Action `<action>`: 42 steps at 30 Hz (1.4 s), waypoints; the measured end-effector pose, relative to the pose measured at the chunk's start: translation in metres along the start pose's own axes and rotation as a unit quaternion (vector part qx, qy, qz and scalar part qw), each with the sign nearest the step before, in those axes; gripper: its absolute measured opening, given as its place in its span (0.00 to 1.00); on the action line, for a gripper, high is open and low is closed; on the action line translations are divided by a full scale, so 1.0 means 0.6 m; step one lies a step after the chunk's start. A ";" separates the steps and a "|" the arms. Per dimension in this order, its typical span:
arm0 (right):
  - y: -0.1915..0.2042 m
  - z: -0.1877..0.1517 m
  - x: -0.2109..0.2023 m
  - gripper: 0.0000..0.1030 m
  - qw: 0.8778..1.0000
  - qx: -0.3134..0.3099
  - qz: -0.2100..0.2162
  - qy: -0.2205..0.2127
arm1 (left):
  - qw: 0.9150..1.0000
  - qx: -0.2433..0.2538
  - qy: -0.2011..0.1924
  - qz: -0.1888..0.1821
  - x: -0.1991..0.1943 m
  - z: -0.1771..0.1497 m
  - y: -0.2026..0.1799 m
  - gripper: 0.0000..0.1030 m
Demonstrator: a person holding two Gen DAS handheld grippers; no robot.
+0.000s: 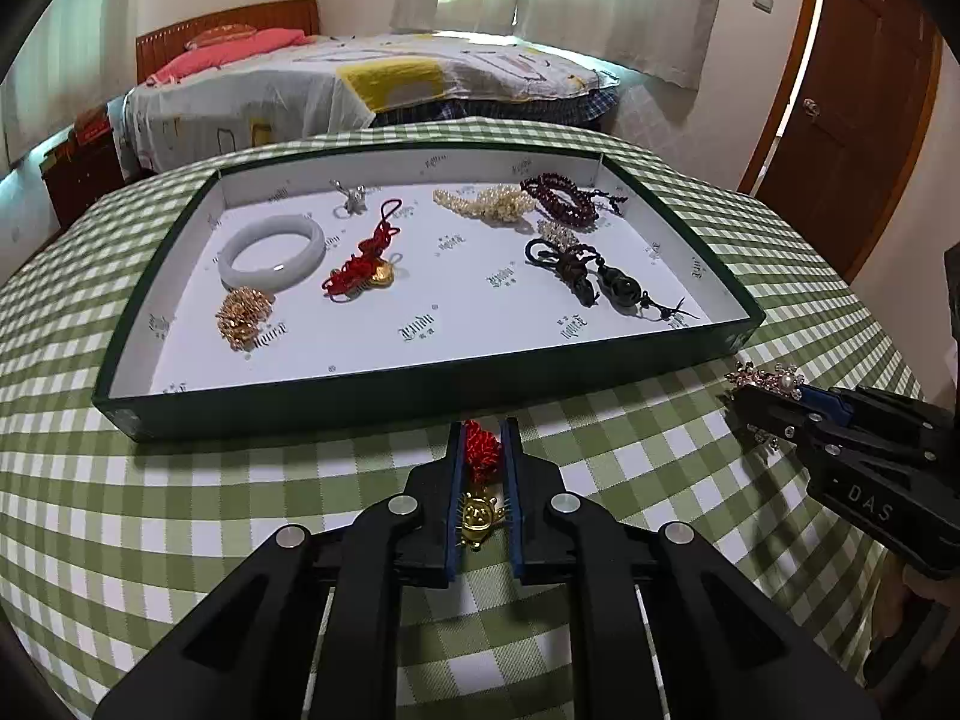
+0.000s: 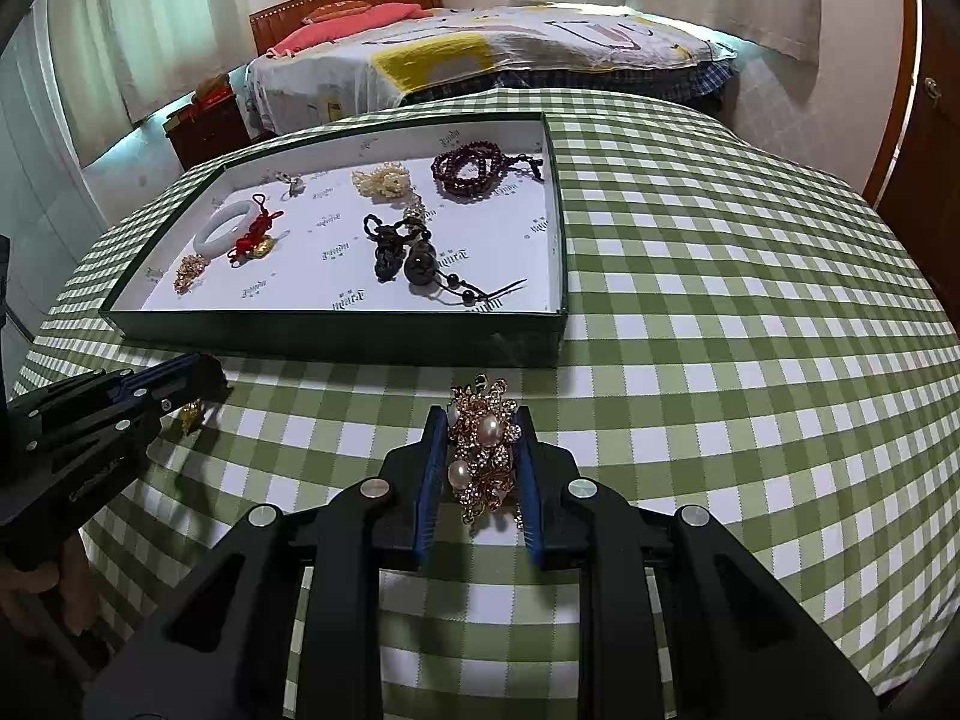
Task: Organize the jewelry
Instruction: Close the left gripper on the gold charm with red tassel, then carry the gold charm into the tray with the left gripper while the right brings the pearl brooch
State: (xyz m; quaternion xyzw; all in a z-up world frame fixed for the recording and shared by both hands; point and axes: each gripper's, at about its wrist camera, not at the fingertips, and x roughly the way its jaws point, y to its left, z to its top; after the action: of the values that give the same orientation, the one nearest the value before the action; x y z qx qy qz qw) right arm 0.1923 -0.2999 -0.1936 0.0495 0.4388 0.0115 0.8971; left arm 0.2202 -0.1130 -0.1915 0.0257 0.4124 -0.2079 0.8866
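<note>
- While both grippers rest low over the checked cloth (image 1: 690, 480), each one has a piece of jewelry between its pads.
- The left gripper (image 1: 486, 438) is clamped on a red knot charm (image 1: 482, 450); the gold pendant (image 1: 478, 517) of this charm lies between the blue pads, nearer to the camera.
- This charm is on the cloth, just in front of the near wall of the tray (image 1: 420, 396), not inside it.
- The right gripper (image 2: 483, 438) is clamped on a gold brooch (image 2: 485, 450) with pearls, and the brooch sticks out a little beyond the fingertips.
- The brooch is also outside the tray, near its right front corner.
- In the left wrist view the right gripper (image 1: 757, 399) comes in from the right side, and the brooch (image 1: 765, 383) shows at its tip.
- Inside the tray, on the left, lie a white bangle (image 1: 271, 252), a gold cluster (image 1: 243, 313) just beside it, and a second red knot charm (image 1: 363, 258).
- At the back left stands a small silver piece (image 1: 354, 198); I cannot tell what it is.
- On the right side are a pearl strand (image 1: 483, 204), dark red beads (image 1: 561, 201) beside it, and black gourd pendants (image 1: 594, 282) in front of them.
- Behind the table there is a bed (image 1: 360, 84), and a brown door (image 1: 852, 114) is on the right.
</note>
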 end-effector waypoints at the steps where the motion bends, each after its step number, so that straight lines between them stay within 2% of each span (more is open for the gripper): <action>1: 0.001 0.000 0.000 0.21 1.000 0.000 0.001 0.000 | 1.000 0.000 -0.001 0.001 -0.002 -0.001 0.000 0.11; 16: 0.023 -0.002 -0.022 0.21 1.000 0.002 0.022 -0.014 | 0.999 -0.016 -0.019 0.032 -0.040 -0.003 0.014 0.11; 27: 0.045 0.003 -0.060 0.21 0.998 0.003 0.044 -0.036 | 0.998 -0.024 -0.046 0.038 -0.083 -0.001 0.021 0.11; 35: 0.079 0.056 -0.101 0.21 0.994 -0.016 0.064 -0.086 | 0.994 -0.021 -0.098 0.035 -0.133 0.045 0.021 0.11; 42: 0.111 0.128 -0.107 0.21 0.987 -0.030 0.086 -0.132 | 0.988 -0.028 -0.149 0.031 -0.146 0.121 0.036 0.11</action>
State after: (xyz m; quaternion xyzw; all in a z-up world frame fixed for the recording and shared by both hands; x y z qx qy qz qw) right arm 0.2146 -0.2440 -0.0897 0.0616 0.3101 0.0948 0.9440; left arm 0.2307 -0.0788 -0.0817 -0.0172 0.2800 -0.1702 0.9446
